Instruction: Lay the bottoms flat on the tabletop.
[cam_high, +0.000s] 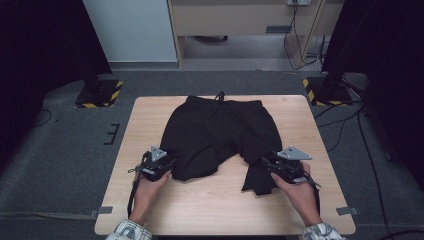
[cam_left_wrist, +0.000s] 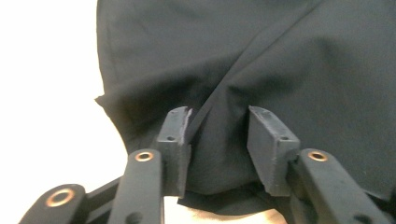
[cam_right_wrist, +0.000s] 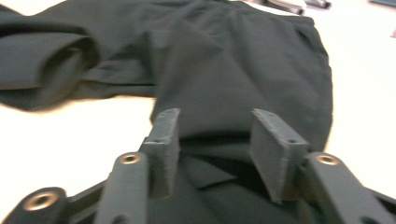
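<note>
A pair of black shorts (cam_high: 220, 130) lies flat on the wooden table (cam_high: 150, 115), waistband and drawstring at the far edge, the two legs toward me. My left gripper (cam_high: 169, 166) is at the hem of the left leg. Its jaws (cam_left_wrist: 218, 116) stand apart with a fold of the black cloth (cam_left_wrist: 280, 56) lying between the pads, not pinched. My right gripper (cam_high: 271, 167) is at the hem of the right leg, which is rumpled and partly folded under. Its jaws (cam_right_wrist: 217, 116) are also apart, over the black fabric (cam_right_wrist: 243, 60), with no pad pressing on it.
Bare tabletop surrounds the shorts on the left, right and near sides. Grey tape marks (cam_high: 102, 210) sit near the front corners. Two stand bases with yellow-black stripes (cam_high: 100, 92) rest on the floor beyond the far corners, and cables (cam_high: 345, 125) trail at the right.
</note>
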